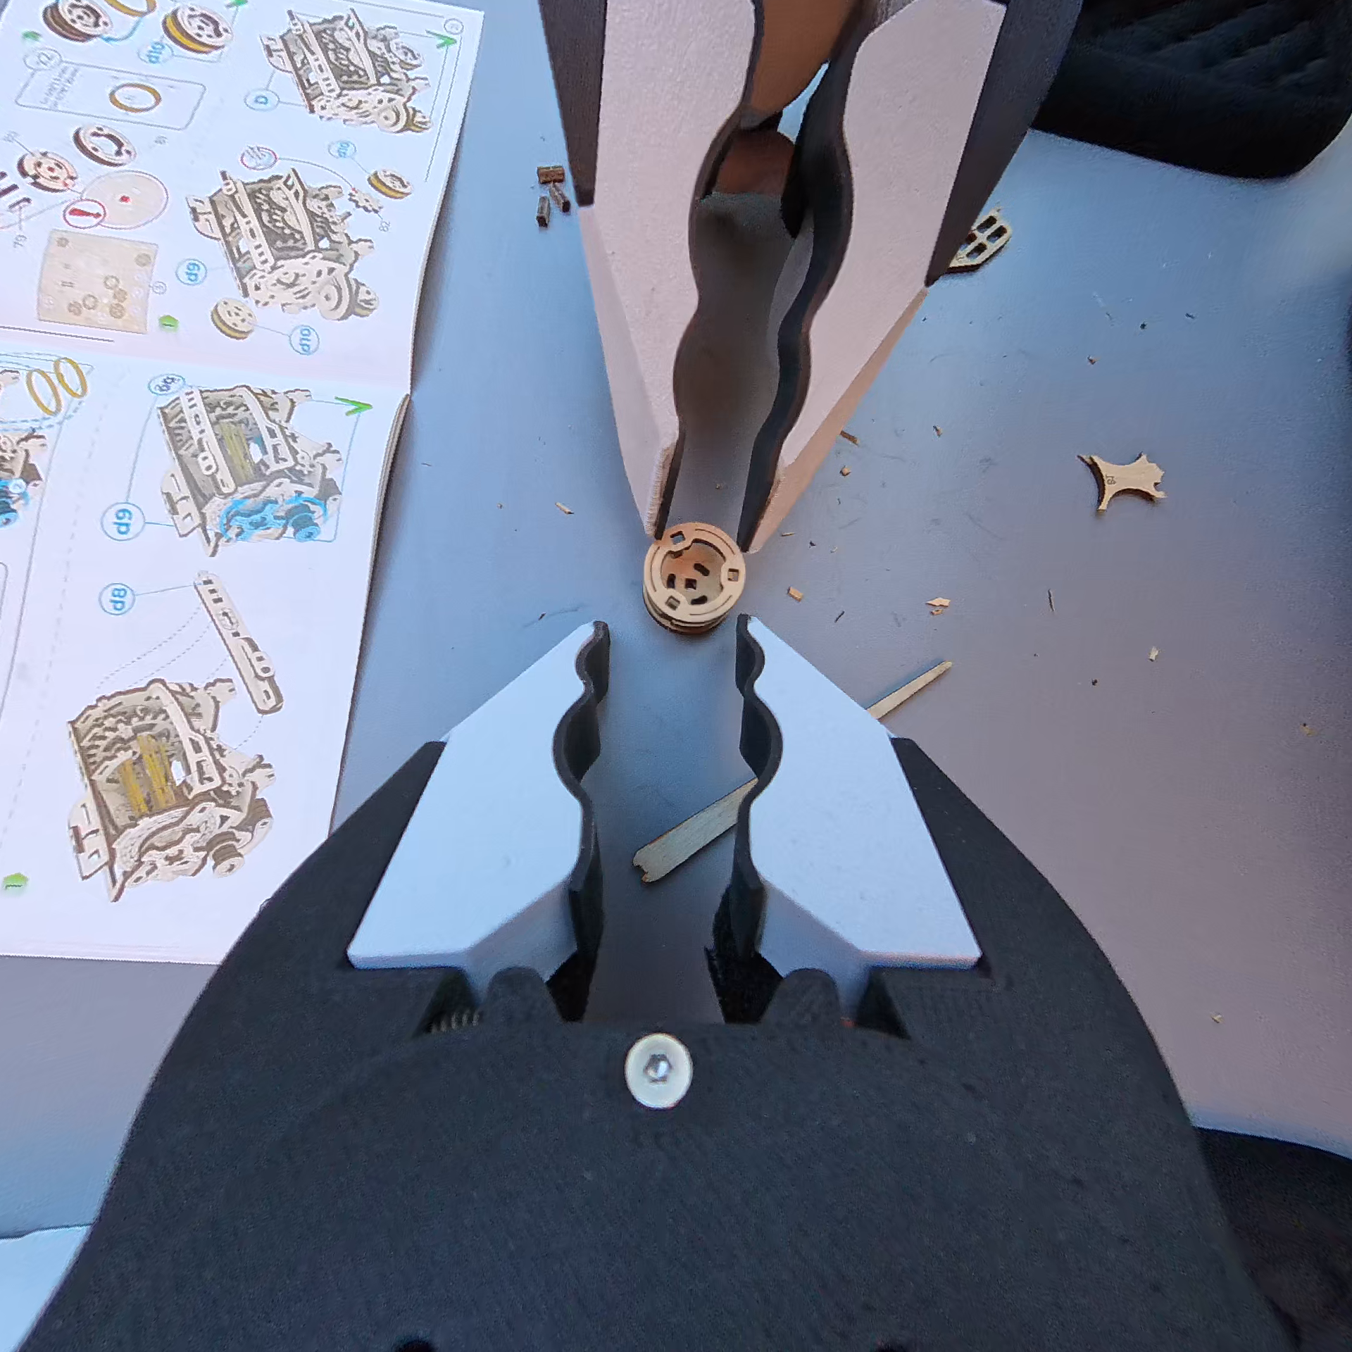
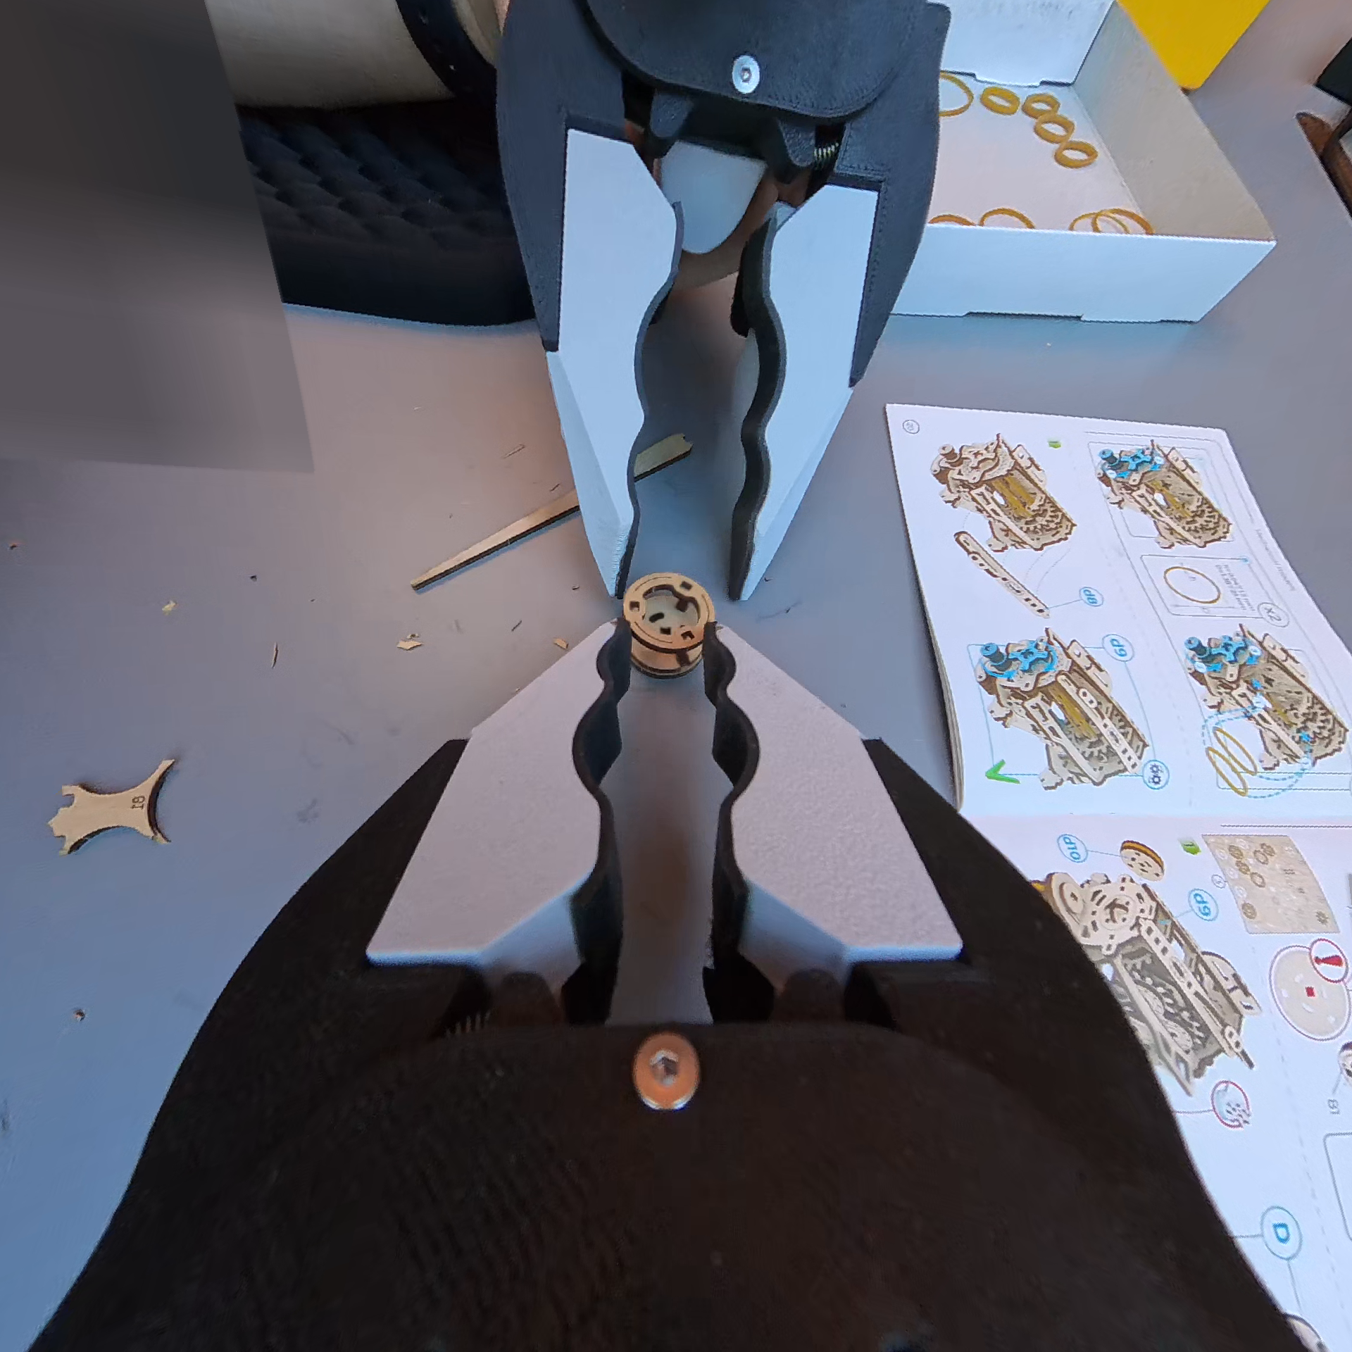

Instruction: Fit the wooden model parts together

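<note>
Plywood, light and brittle: the small round layered wooden wheel (image 2: pixel 667 631) stands on the grey counter (image 2: pixel 293 695), pinched at its rim by the right claw (image 2: pixel 667 651) (best hold there). Left claw (image 1: pixel 671 631) gapes empty beside it. A white cardboard tray (image 2: pixel 1083 271) holds yellow rubber bands (image 2: pixel 1053 132).

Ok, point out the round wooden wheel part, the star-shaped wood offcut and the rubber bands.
round wooden wheel part (image 2: pixel 667 622): right wrist view, top face.
star-shaped wood offcut (image 1: pixel 1123 479): left wrist view, its middle.
rubber bands (image 2: pixel 1053 132): right wrist view, one band's rim.
</note>
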`<state>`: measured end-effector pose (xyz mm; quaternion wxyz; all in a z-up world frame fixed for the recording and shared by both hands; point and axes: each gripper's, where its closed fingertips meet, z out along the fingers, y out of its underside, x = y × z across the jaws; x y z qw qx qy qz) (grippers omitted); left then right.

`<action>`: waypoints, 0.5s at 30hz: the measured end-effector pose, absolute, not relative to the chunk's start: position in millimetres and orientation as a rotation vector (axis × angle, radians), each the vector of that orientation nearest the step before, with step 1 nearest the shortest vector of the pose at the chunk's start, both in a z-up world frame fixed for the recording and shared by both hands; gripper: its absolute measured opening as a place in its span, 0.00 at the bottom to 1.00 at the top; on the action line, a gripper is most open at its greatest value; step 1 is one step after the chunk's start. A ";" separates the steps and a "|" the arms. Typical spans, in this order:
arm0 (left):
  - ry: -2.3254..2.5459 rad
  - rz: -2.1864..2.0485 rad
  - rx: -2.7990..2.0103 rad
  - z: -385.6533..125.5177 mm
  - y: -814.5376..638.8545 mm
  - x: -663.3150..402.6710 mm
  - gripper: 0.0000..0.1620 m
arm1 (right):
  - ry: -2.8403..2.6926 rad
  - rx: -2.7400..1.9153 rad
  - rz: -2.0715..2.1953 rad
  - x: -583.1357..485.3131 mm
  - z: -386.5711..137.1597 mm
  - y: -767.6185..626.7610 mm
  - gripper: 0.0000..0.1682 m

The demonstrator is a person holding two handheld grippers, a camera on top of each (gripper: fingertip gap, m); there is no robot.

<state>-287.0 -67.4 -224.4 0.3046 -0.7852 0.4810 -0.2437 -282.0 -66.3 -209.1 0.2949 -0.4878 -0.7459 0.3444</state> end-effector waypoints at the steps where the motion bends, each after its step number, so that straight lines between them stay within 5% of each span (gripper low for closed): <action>1: 1.274 -0.651 -2.077 -224.0 -67.7 -286.5 0.21 | -1.992 -1.300 0.911 -281.6 -210.6 -66.7 0.11; 15: 1.255 -0.714 -2.053 -216.0 -68.9 -282.5 0.21 | -2.021 -1.287 0.872 -280.2 -215.9 -66.7 0.10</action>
